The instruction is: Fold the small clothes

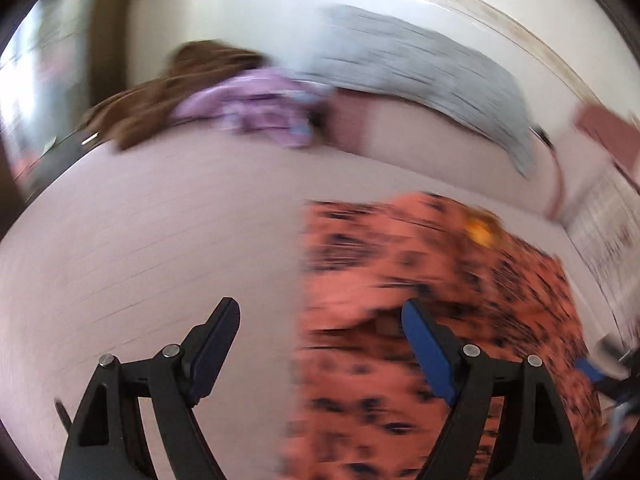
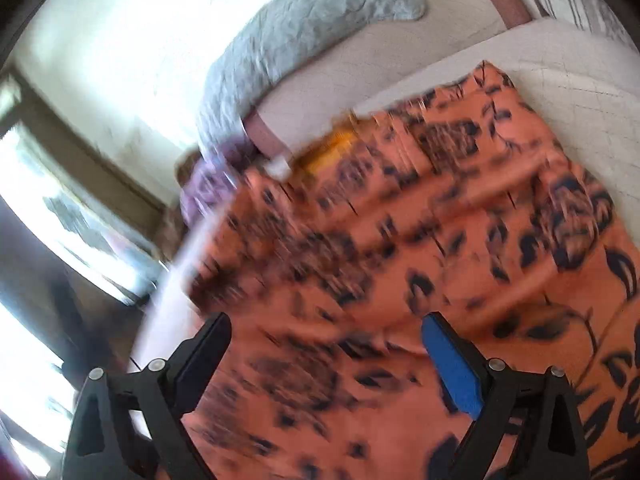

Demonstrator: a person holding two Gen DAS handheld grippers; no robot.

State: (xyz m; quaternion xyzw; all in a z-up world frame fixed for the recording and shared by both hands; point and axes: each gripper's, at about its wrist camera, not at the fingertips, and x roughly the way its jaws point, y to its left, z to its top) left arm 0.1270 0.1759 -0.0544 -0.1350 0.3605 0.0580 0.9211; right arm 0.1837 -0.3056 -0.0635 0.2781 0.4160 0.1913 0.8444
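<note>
Lying on the pale bed cover (image 1: 160, 240), the orange garment with dark flowers (image 1: 420, 280) fills the area from 2 to 5 o'clock in the left wrist view. The left gripper (image 1: 320, 312) stands wide, with nothing between its fingers; its left finger is above the bare cover and its right finger is above the cloth. In the right wrist view, the right gripper (image 2: 326, 328) also stands wide over the same garment (image 2: 440, 220), and no fabric is pinched. At 12 o'clock, a grey blanket (image 1: 420, 72) hangs over a cushion. A purple garment (image 1: 256, 104) and a brown cloth (image 1: 160, 92) lie at 11 o'clock, well apart from the orange one. Both pictures are blurred.
</note>
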